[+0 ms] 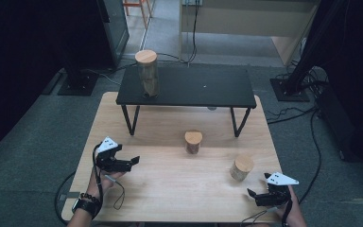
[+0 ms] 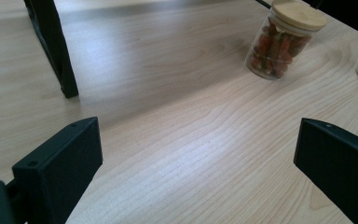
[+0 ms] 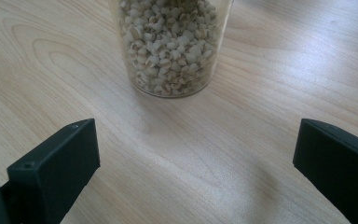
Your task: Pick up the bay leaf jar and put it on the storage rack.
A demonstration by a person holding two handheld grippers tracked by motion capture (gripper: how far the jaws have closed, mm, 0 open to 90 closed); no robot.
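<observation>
Three glass jars with wooden lids are in view. A tall jar [image 1: 147,73] stands on the left end of a low black shelf [image 1: 203,87]. A small jar of reddish-brown pieces [image 1: 193,141] [image 2: 279,39] sits mid-table. A jar of pale grains [image 1: 241,167] [image 3: 172,42] stands at the right, just ahead of my right gripper [image 1: 253,195] [image 3: 196,163], which is open with nothing between its jaws. My left gripper [image 1: 133,161] [image 2: 196,163] is open too, over bare wood at the table's left, well short of the reddish jar.
The light wooden table [image 1: 170,179] carries the black shelf on thin legs [image 2: 51,46] across its far half. Cables trail from both grippers over the near edge. Dark stands and cables lie on the grey floor around the table.
</observation>
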